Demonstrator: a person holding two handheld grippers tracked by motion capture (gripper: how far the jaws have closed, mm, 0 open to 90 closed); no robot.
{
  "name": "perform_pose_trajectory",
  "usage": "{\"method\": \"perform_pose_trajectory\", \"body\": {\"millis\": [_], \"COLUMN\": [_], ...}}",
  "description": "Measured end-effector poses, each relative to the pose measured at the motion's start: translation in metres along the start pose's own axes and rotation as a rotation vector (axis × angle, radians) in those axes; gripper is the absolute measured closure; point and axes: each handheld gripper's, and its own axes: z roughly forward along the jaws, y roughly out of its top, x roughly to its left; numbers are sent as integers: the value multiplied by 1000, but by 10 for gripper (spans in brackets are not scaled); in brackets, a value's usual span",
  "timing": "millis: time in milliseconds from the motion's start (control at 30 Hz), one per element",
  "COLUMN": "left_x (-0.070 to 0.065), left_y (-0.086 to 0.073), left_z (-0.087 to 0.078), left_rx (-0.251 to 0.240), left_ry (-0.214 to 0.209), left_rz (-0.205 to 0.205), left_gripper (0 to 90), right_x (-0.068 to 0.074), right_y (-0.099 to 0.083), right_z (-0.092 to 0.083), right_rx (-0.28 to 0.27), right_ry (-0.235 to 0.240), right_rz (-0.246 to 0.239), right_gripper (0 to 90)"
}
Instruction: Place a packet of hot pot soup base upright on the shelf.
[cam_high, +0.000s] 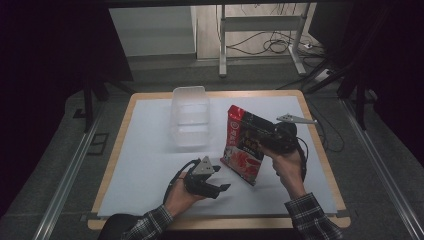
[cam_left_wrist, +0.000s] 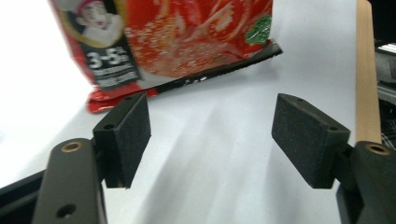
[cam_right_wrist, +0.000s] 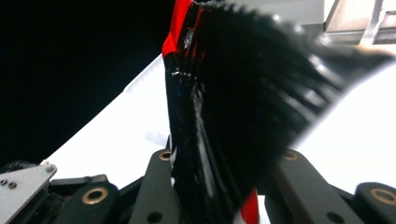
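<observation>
While right claw (cam_high: 264, 141) pinches red pouch (cam_high: 243, 145) | left claw (cam_high: 222, 188) open, empty

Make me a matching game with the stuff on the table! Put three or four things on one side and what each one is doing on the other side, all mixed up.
Things:
1. red snack bag
2. clear plastic tub
3. left gripper
4. right gripper

States:
A. jaws apart, nothing between them
B. empty, standing on the white table sheet
C. clamped on the bag's edge
D. held up, tilted, above the table

Pairs: 1-D, 2-B, 3-A, 4-C
</observation>
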Motion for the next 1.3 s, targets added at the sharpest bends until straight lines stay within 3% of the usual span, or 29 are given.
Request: {"method": "perform_pose_trajectory", "body": {"millis": [333, 600, 933, 1167, 1300], "left_x": [0, 0, -4, -9, -6], "left_y": [-9, -20, -28, -30, -33], "left_z": [-24, -38, -49, -53, -53], "left_rx": [-46, -30, -21, -12, 2], "left_ry": [-4, -1, 10, 18, 45], "left_rz": [-71, -116, -130, -107, -109], "left_gripper": [213, 175, 132, 110, 95], "right_x": [0, -3, -9, -8, -7], "right_y": [13, 27, 49, 72, 80], "right_z": [-3, 2, 10, 19, 25], "right_rx": [-16, -24, -47, -63, -68], "right_ry": [21, 11, -8, -25, -28], "right_rz": [5, 7, 26, -4, -13], "right_gripper": [738, 737, 735, 734, 734]}}
